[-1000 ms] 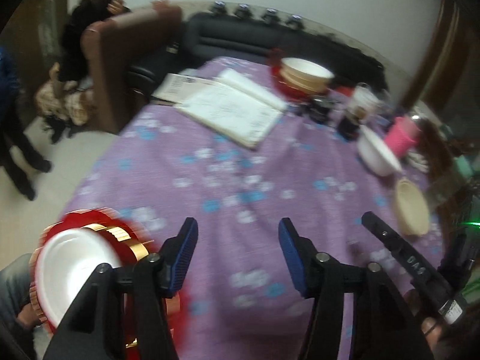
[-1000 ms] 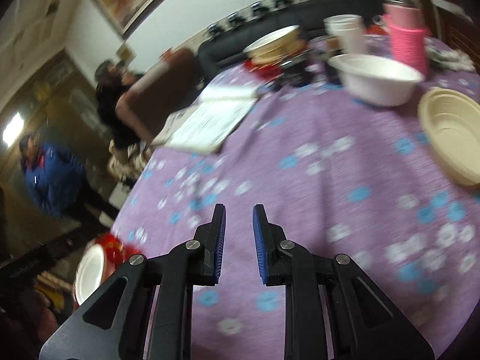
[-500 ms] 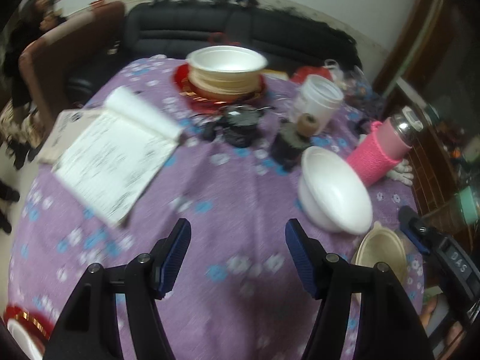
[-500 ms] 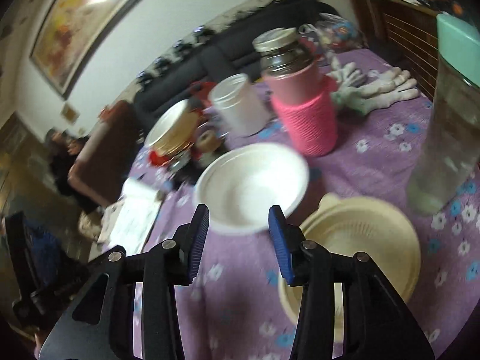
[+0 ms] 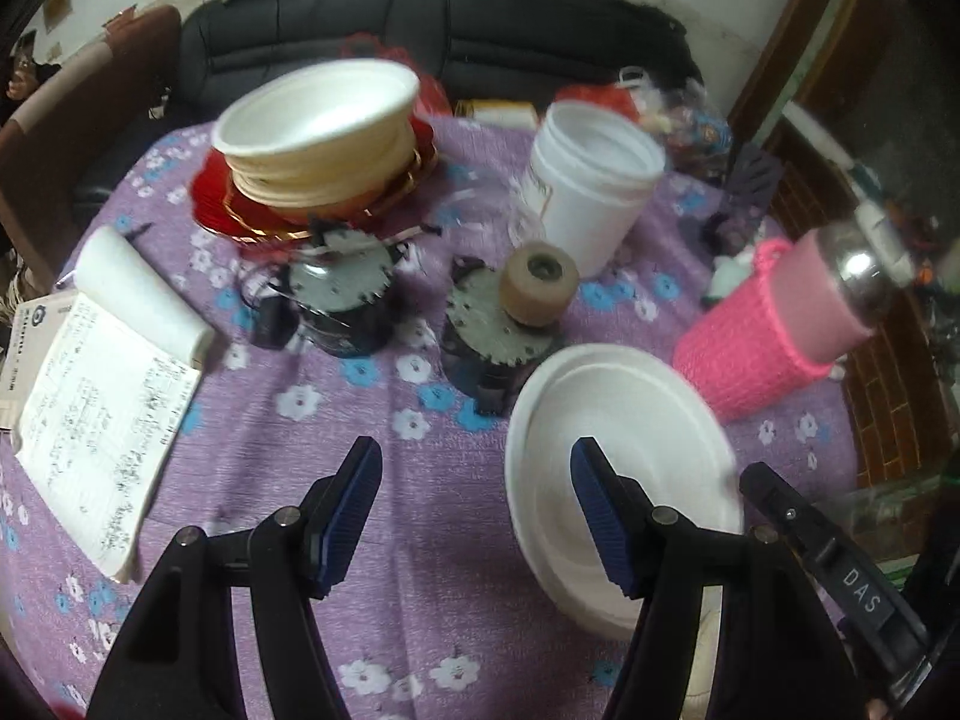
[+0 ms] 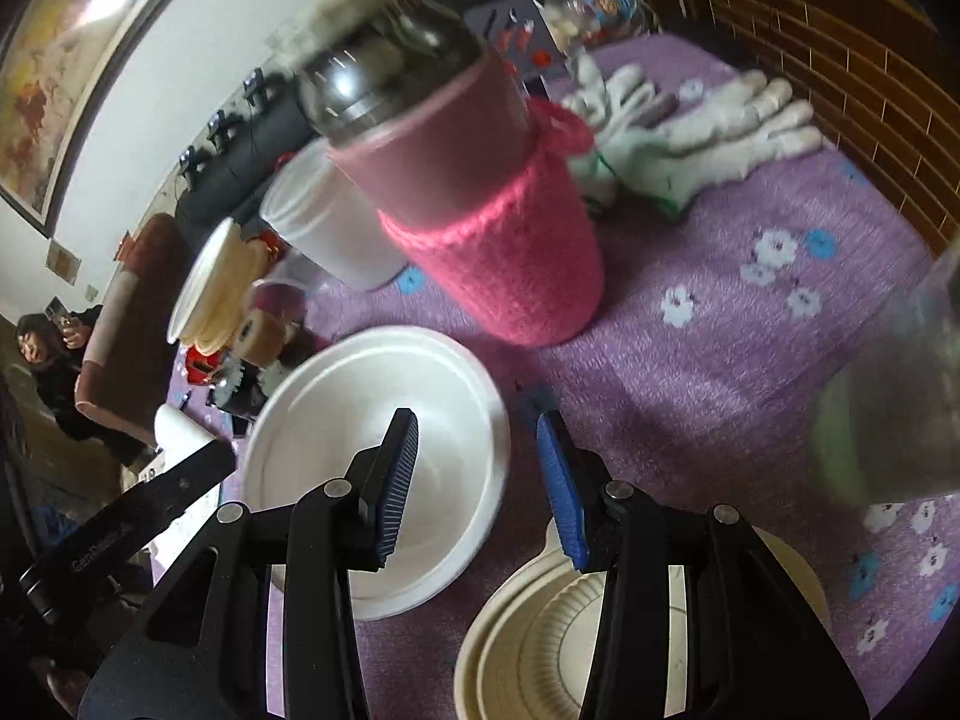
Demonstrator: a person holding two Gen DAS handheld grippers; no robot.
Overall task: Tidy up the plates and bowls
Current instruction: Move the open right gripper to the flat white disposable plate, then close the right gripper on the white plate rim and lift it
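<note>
A white foam bowl (image 5: 618,468) (image 6: 372,444) sits on the purple flowered tablecloth. My right gripper (image 6: 477,468) is open, its jaws astride the bowl's right rim, left finger inside the bowl. My left gripper (image 5: 477,504) is open and empty, its right finger over the bowl's left side. A cream bowl (image 6: 570,648) lies just below the right gripper. At the back, a stack of a white bowl (image 5: 318,114) and cream bowls stands on a red plate (image 5: 240,216).
A pink-sleeved bottle (image 5: 774,324) (image 6: 480,216) stands right behind the white bowl. A white tub (image 5: 594,180), two dark metal parts (image 5: 492,324), an open notebook (image 5: 102,390), white gloves (image 6: 690,126) and a clear bottle (image 6: 900,384) crowd the table. A black sofa (image 5: 420,30) lies beyond.
Both grippers moved forward and right over the table to the white bowl. The right gripper opened wider and now straddles the bowl's rim. The left stayed open.
</note>
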